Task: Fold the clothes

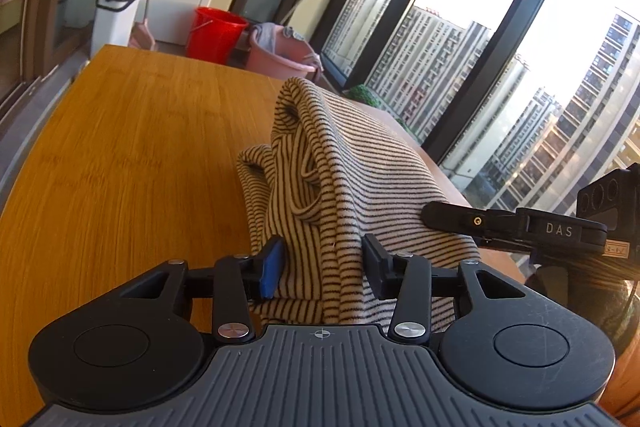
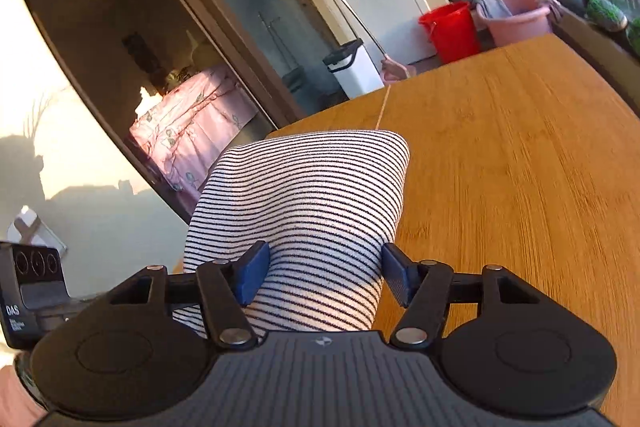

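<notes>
A beige garment with thin dark stripes (image 1: 352,163) lies bunched in a long ridge on the wooden table (image 1: 132,155). My left gripper (image 1: 324,267) is at the near end of the ridge, and both pads press on a thick bundle of folds. My right gripper (image 1: 430,217) comes in from the right, lying across the cloth's right edge. In the right wrist view the striped garment (image 2: 312,195) humps up between the spread fingers of the right gripper (image 2: 324,275), which stands open around it. The left gripper's housing (image 2: 32,287) shows at the left edge.
Beyond the table's far edge stand a red bucket (image 1: 216,35), a pink basin (image 1: 280,55) holding cloth and a white bin (image 1: 114,19). Tall windows (image 1: 460,47) run along the right, with small green plants (image 2: 606,13) on the sill. The wooden tabletop (image 2: 520,155) shows beside the garment.
</notes>
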{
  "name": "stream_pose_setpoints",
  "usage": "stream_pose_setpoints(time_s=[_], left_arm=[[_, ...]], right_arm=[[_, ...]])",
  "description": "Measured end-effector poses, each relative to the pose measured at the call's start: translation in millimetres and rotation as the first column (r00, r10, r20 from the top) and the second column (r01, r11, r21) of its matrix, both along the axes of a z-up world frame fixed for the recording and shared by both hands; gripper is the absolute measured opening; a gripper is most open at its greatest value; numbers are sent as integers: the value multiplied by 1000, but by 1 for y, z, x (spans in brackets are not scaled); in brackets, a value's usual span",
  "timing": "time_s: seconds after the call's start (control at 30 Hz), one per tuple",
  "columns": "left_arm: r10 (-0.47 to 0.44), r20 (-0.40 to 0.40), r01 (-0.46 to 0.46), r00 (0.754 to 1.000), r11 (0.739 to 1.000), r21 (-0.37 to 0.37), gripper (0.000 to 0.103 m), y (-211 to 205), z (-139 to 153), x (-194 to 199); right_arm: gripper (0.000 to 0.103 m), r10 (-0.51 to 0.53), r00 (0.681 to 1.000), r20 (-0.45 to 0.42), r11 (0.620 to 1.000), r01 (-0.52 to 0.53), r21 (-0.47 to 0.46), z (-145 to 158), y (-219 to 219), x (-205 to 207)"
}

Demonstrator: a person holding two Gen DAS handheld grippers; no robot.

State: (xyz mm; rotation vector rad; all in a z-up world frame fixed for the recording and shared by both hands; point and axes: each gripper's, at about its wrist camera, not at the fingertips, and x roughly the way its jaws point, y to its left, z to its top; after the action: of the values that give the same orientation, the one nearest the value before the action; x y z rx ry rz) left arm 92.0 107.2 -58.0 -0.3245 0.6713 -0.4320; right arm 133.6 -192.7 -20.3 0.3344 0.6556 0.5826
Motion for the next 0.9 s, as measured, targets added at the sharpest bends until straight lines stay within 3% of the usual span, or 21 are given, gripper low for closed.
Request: stream_pose_setpoints(time_s=[0.17,0.27,0.33,0.43,0.6,0.9], left_arm=[[-4,4,4,1000,1000,-1,45,-2,-1,2],[7,-1,-7,1000,1000,-4,48,2,2,4],[24,-2,-24,1000,1000,1,61,6,4,5],[26,-40,-26,999,1000,9,75,7,-1,13],[-21,-106,18,994,999,-34,78,11,-9,27],[-83,-176,55,981,986,-157,69,23,-18,56]], right_arm=[[63,4,1000,-10,993,-5,-117,-3,16,9],[68,13,999,-34,998,-15,-60,-3,10,8],[82,49,997,-54,999,-50,-15,-6,3,4],[84,74,994,-86,997,-74,1,-16,2,0],[84,54,990,-132,994,-40,106,-28,-4,11],[58,133,980,-145,987,-118,109,-16,12,54]])
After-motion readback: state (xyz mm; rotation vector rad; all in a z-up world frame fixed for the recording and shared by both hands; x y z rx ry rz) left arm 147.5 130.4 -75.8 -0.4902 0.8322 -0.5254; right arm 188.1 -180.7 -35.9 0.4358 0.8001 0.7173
